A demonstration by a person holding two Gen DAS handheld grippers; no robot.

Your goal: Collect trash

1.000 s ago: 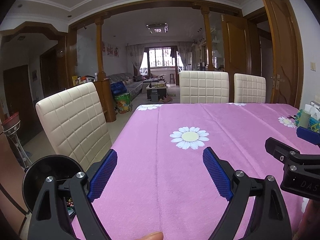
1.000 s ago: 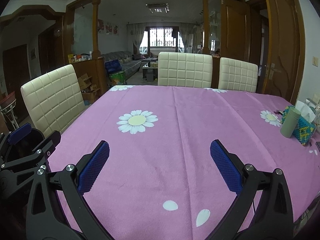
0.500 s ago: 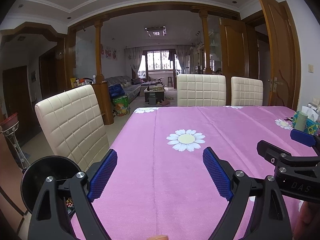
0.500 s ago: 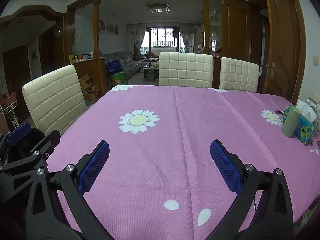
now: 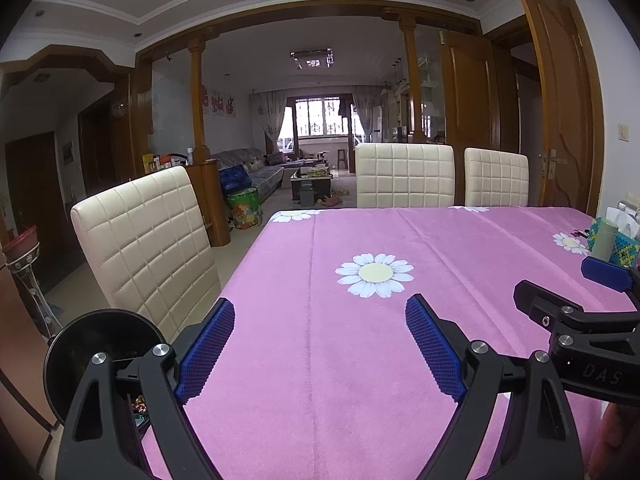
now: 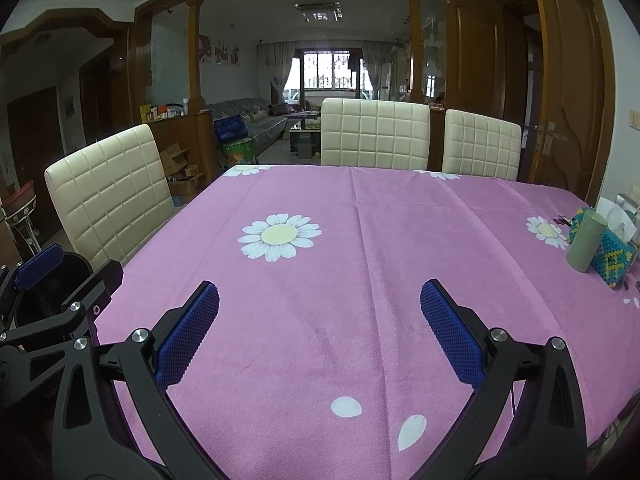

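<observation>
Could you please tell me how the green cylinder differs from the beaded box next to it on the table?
The green cylinder is plain, smooth and one muted green; the beaded box is bumpy, patterned in teal, yellow and blue. The cylinder is round and stands taller than the box, which is squat and blocky. The cylinder sits in front of the box, partly covering it. Both rest near the right edge of the pink tablecloth.

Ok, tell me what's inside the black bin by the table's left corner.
In the left wrist view, the black bin shows some colourful wrappers low down between the left gripper's arms. The rest of the inside is dark or covered by the gripper.
</observation>
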